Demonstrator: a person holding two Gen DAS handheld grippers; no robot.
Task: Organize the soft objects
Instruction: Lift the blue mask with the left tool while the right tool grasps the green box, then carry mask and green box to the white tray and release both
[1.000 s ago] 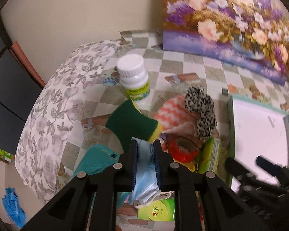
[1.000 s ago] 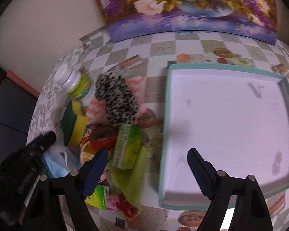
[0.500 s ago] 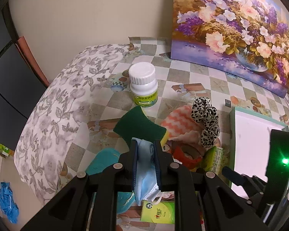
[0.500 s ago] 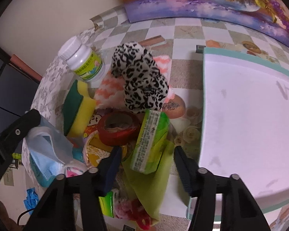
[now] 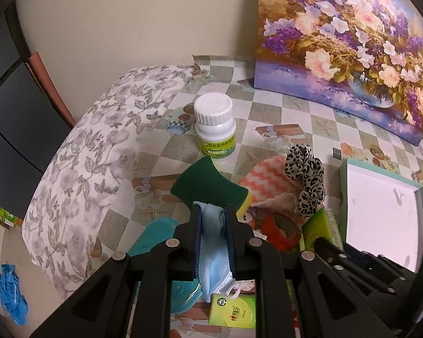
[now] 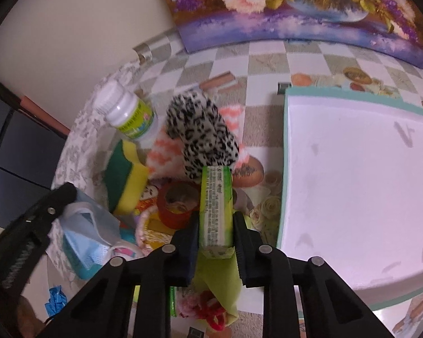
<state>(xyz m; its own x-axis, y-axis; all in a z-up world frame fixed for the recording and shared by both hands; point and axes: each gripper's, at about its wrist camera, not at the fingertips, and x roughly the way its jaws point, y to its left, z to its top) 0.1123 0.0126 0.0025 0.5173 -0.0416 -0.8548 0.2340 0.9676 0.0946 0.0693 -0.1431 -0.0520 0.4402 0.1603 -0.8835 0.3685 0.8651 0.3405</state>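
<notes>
Clamping a light blue face mask [image 5: 213, 242], the left gripper [image 5: 213, 219] has its jaws drawn narrow, with the folded cloth pinched between the pads and a loose white ear loop hanging below them. In the right wrist view the same mask shows as a crumpled blue bundle at the lower left, under the black arm of that gripper.

The right gripper [image 6: 215, 226] is closing its jaws around a green tissue pack [image 6: 215, 211], which stands on its long edge between the pads; both pads look to be touching its sides. The pack lies just left of the white tray [image 6: 284, 152] with its teal rim, and the tray holds nothing that can be seen.

Behind the tissue pack, a black-and-white spotted scrunchie [image 6: 201, 132] rests on an orange-and-white zigzag cloth [image 5: 268, 186]. Left of these sits a sponge [image 5: 208, 186], green on top and yellow below, and beyond it a white pill bottle [image 5: 215, 125] with a green label stands upright. A red roll of tape [image 6: 177, 207] lies between the sponge and the tissue pack. A light green cloth [image 6: 220, 281] spreads under the right gripper's fingers, and a second small green packet [image 5: 232, 311] lies below the mask.

All of this sits on a table covered with a checked cloth [image 5: 296, 107], and a flower painting [image 5: 347, 42] leans against the wall behind.
</notes>
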